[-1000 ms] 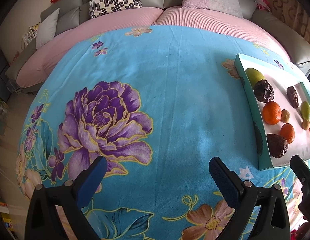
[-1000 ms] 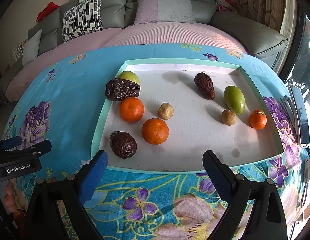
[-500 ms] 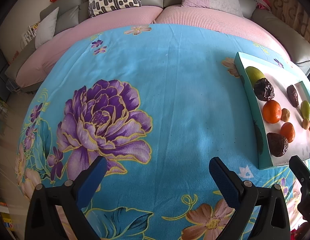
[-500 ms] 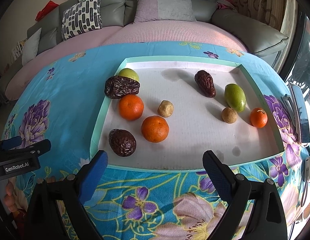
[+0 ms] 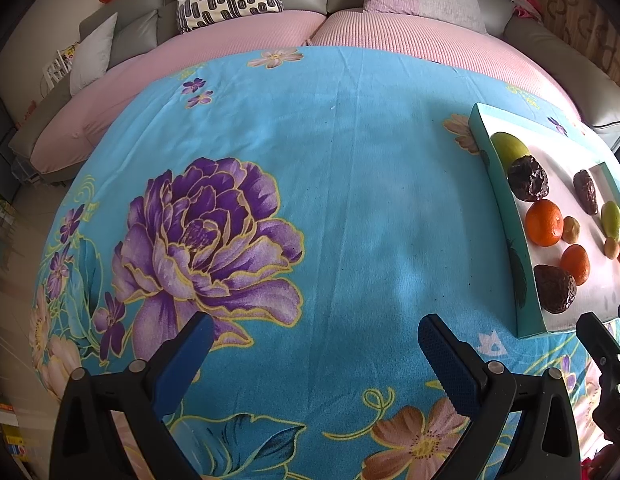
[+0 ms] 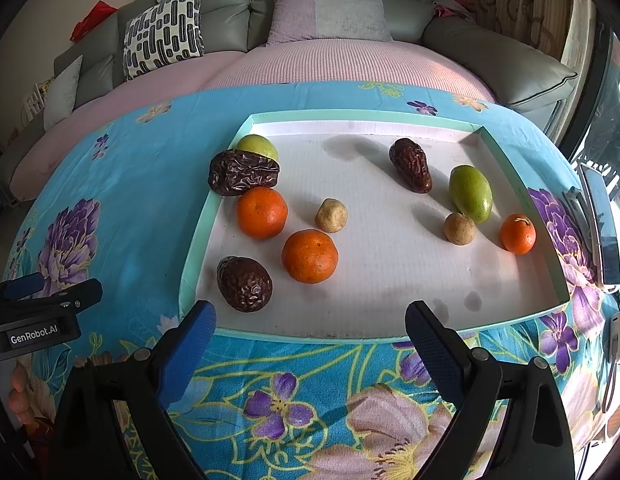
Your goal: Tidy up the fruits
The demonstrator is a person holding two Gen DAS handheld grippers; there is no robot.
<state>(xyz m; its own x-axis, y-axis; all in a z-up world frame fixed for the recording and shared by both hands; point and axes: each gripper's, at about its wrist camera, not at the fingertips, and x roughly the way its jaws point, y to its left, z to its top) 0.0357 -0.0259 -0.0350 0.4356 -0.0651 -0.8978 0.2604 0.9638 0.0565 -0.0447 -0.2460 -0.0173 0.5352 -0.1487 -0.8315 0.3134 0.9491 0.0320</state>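
Jaws wide apart and empty on both: right gripper [image 6: 308, 326] before the tray [image 6: 198, 248], left gripper [image 5: 314, 338] above floral cloth [image 5: 350, 184].

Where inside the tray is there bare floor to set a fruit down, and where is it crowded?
The tray is barest in its middle, between the tan fruit and the right date, and along the near edge right of the front orange. The left side is crowded: left date, left orange and near date sit close together.
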